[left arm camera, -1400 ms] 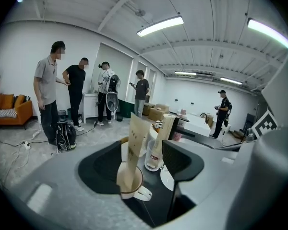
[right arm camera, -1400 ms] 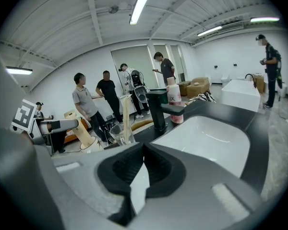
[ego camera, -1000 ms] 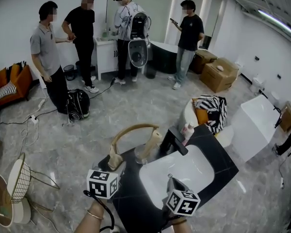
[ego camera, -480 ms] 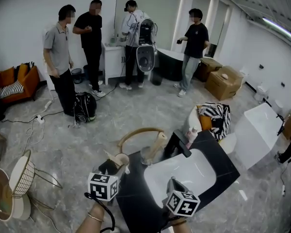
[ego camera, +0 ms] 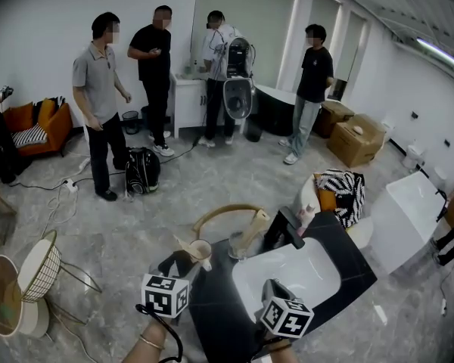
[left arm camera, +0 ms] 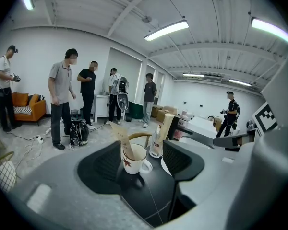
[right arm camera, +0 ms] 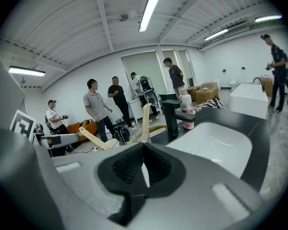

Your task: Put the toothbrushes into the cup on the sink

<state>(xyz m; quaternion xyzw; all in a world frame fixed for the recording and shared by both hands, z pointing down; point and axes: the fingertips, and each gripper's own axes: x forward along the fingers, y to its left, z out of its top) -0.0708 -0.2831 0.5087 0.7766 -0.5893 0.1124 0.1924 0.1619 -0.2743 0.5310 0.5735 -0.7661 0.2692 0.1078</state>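
Toothbrushes (left arm camera: 119, 134) stand 1 in the mug (left arm camera: 135, 159), 1 in the glass (left arm camera: 156, 148) beside the sink (ego camera: 287, 274) — task seemingly done, so left gripper (left arm camera: 137, 166) jaws gape empty facing the mug, right gripper (right arm camera: 143, 164) jaws closed on nothing

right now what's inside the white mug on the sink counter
A tan toothbrush leans inside the white mug, its top sticking out above the rim. Its lower end and the mug's bottom are covered by the mug's wall, so anything else down there cannot be seen.
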